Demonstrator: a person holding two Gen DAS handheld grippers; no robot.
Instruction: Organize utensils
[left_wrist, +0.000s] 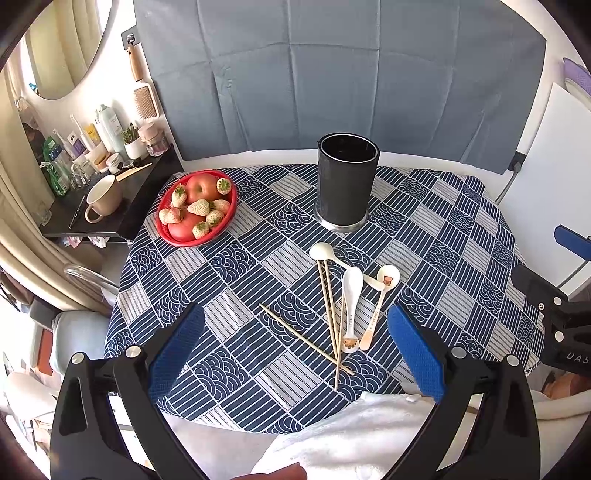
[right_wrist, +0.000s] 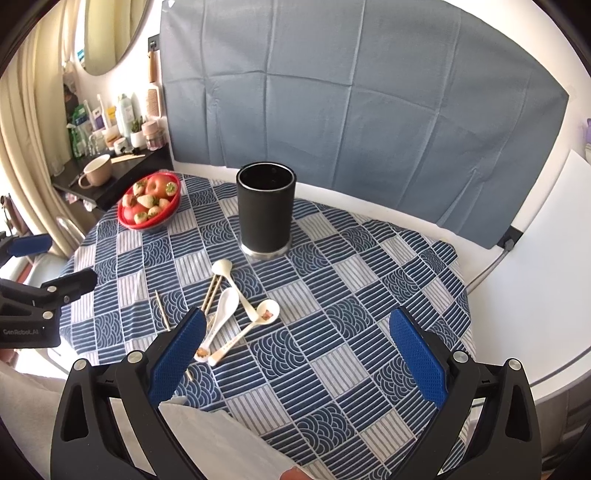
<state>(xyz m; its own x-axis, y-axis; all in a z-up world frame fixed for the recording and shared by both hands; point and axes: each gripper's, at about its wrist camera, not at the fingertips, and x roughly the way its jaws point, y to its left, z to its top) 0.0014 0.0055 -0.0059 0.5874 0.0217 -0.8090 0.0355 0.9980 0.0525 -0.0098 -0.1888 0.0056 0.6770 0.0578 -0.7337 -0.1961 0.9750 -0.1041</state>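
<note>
With both my left gripper (left_wrist: 295, 354) and right gripper (right_wrist: 297, 350) spread wide and empty, I worry the crossed chopsticks (left_wrist: 330, 314) and ceramic spoons (left_wrist: 351, 299) (all tangled) will scatter before reaching the black holder (left_wrist: 347, 181).

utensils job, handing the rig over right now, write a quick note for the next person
Left gripper: open, empty, above the near table edge.
Right gripper: open, empty, likewise.
Black holder: upright mid-table, looks empty.
Three white spoons and the wooden chopsticks lie in a loose overlapping pile in front of the holder.
Done: nothing yet.
Left: move every spoon and chopstick into the holder.
Fruit basket is not part of it.
</note>
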